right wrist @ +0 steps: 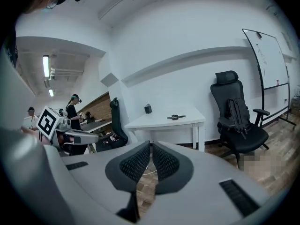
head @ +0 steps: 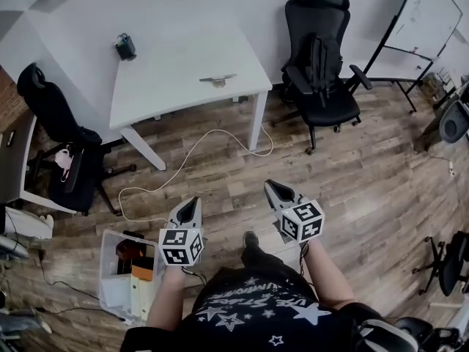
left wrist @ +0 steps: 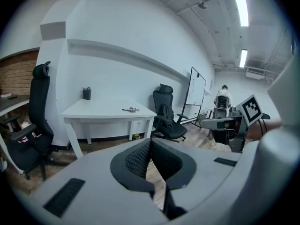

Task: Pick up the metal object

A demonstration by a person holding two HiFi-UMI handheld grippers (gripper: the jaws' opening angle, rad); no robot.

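The wooden floor [head: 352, 167] takes up most of the head view, and the operator stands on it well apart from the white table [head: 168, 86]. This suggests the approach has not begun. One black office chair [head: 322, 57] stands just beside the table's right end, a second chair [head: 62, 138] stands off its left end, and a whiteboard [head: 429, 20] occupies the far right corner. None of these blocks the table's front edge. A white storage bin [head: 110, 277] sits on the floor near the operator's left side. The left tongs [head: 192, 202] and the right tongs [head: 272, 185] are held low and pointed forward toward the table. Both are closed with nothing between the pads, which is reasonable while no target is within reach, but they must be opened before a grasp. A white cable [head: 183, 160] loops across the floor between operator and table – a likely trip hazard. A small dark container [head: 125, 47] stands at the table's far left. The metal object [head: 218, 80] lies flat near the front edge, toward the right, with clear space around it.
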